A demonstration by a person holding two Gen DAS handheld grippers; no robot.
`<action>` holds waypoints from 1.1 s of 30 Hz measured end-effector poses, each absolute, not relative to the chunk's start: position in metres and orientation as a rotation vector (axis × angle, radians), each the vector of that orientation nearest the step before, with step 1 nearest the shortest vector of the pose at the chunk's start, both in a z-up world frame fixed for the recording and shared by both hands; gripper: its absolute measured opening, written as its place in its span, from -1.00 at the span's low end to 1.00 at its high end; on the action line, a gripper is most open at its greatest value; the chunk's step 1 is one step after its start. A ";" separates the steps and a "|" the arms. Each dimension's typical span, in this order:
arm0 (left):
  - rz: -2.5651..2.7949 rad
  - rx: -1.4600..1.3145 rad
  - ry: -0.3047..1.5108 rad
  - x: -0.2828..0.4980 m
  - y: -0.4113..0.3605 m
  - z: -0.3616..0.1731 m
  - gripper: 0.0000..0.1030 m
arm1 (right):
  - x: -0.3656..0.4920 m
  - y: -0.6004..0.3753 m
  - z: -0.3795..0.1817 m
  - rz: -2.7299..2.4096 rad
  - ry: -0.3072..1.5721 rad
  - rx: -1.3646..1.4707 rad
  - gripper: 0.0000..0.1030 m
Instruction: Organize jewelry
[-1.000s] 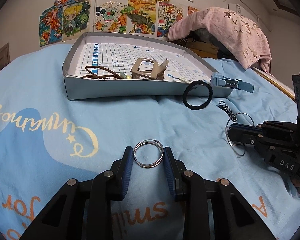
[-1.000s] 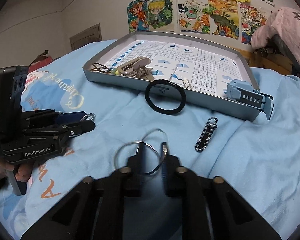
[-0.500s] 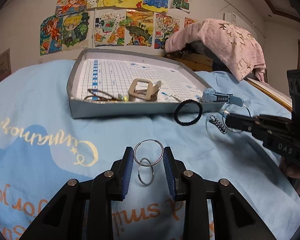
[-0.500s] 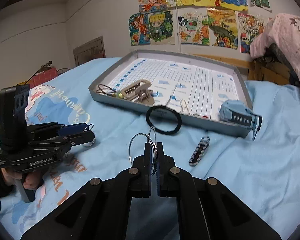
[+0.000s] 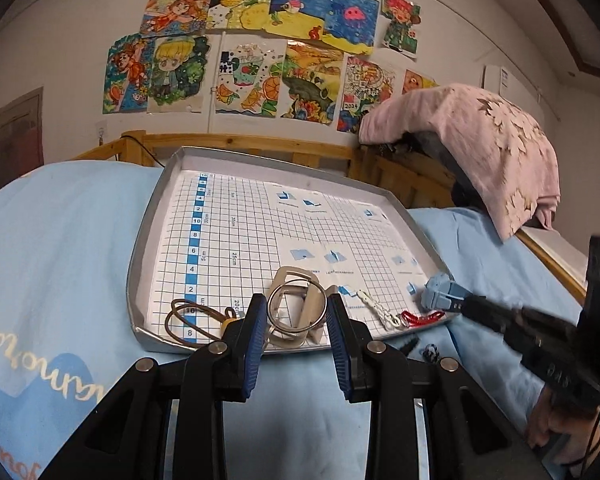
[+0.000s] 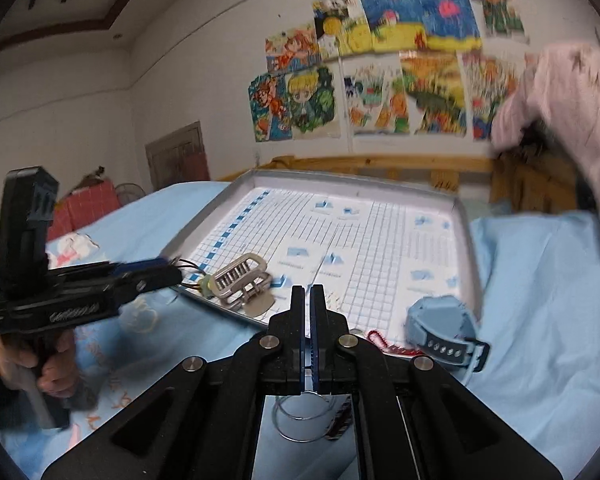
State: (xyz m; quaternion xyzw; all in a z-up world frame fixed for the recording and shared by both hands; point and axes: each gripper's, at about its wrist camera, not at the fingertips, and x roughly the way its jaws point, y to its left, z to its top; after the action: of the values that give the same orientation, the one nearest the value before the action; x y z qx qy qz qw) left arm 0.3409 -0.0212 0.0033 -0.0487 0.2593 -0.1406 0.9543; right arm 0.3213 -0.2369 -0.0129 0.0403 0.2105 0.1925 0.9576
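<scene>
The metal ring (image 5: 297,307) sits clamped between the left gripper (image 5: 297,334) fingers, above the near edge of the grey tray (image 5: 140,264); only the right wrist view shows a wire ring (image 6: 304,416) hanging beneath the right gripper (image 6: 309,304), fingers together on it; the tray's grid liner reads "25cm".

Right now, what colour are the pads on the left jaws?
Blue pads on black arms, seen best in the left wrist view.
</scene>
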 end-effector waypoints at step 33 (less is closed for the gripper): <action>-0.347 -0.167 0.682 0.322 -0.019 -0.065 -0.44 | 0.342 -0.207 -0.086 0.449 0.762 0.079 0.13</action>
State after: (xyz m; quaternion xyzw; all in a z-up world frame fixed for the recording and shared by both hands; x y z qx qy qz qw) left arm 0.3215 -0.0190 -0.0652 -0.0813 0.3323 -0.1692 0.9243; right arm 0.3421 -0.2069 -0.0860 0.0381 0.3687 0.2170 0.9031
